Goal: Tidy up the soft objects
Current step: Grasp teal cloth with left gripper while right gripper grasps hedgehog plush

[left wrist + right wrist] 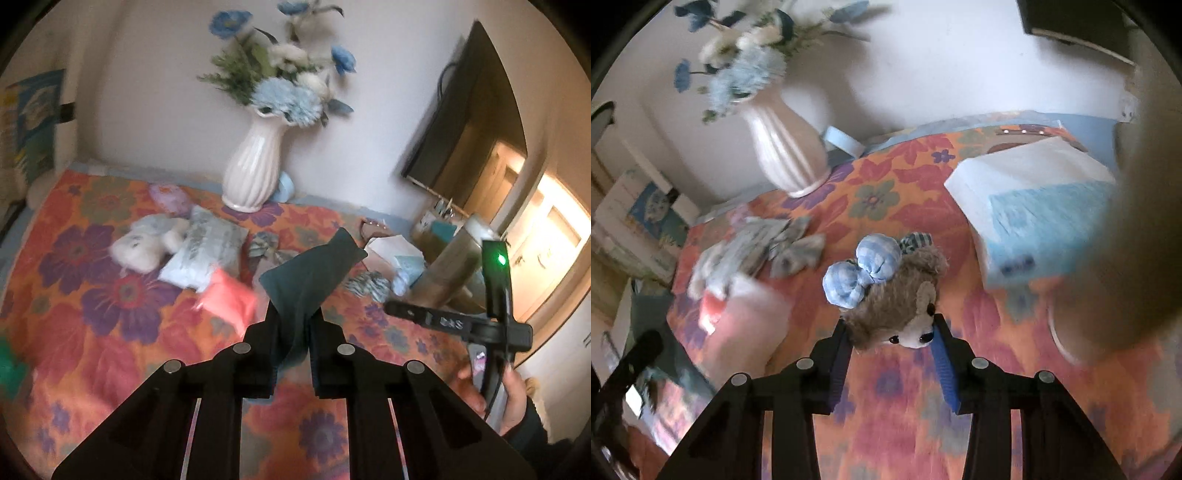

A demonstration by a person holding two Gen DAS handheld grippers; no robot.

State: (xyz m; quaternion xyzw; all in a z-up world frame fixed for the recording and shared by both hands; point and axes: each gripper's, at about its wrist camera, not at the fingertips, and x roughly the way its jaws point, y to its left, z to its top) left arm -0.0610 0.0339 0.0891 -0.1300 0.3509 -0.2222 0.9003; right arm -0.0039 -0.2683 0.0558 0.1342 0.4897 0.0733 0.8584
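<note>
Left fingers: clenched on dark teal cloth, held above floral cover. Right fingers: plush gripped at head, lifted over cover. Pink bag, pouch, vase beyond.

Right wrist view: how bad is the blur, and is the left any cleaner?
Right wrist: motion smear on the vase and white box; plush bear between the fingers stays sharp. Left wrist: milder blur, dark cloth crisp, doorway blown out.
</note>
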